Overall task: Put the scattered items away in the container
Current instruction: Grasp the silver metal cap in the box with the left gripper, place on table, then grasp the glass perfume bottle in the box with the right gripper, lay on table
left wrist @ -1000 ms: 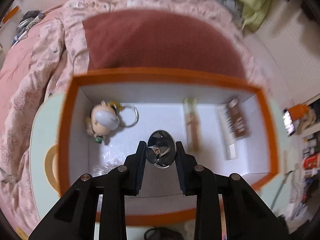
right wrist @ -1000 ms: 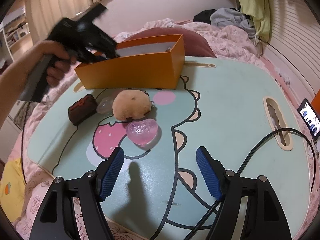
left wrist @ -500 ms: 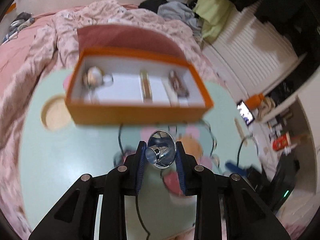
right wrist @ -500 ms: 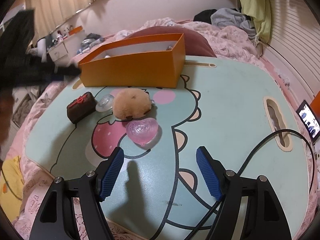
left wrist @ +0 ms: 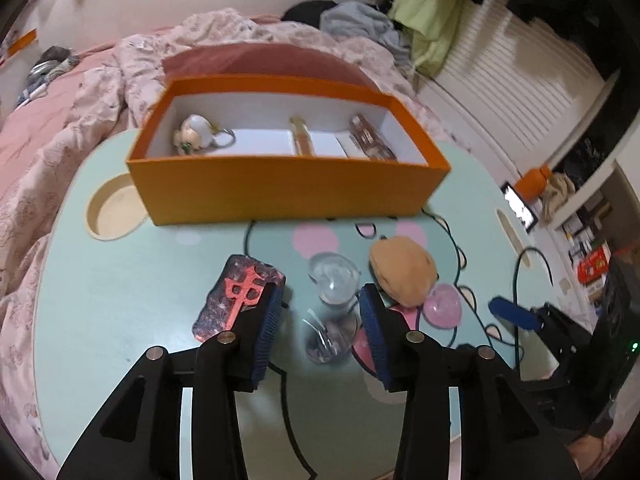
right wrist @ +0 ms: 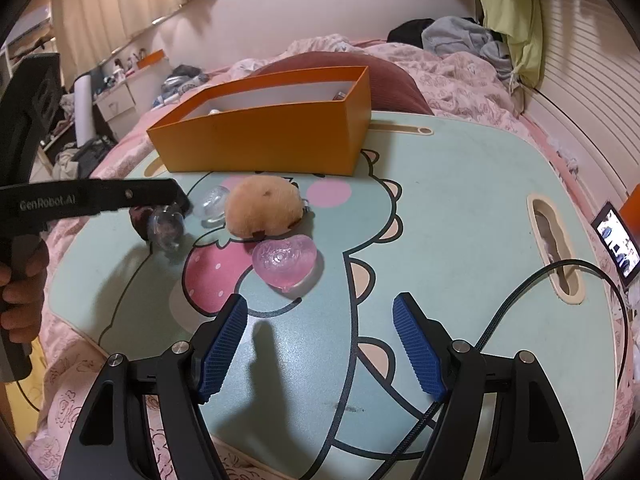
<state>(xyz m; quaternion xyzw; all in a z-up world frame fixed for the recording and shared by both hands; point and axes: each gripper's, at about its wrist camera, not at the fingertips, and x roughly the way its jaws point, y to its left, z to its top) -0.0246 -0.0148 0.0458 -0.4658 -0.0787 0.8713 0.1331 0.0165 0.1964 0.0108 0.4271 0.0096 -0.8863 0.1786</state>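
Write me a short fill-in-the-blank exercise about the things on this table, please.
1. The open box on the table is ____ in colour.
2. The pink item beside the plush toy has the shape of a ____.
3. The right gripper is open and holds ____.
Missing words: orange; heart; nothing.

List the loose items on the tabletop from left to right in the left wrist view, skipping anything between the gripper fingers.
Dark block with the red emblem → clear round piece → tan plush → pink heart-shaped piece.
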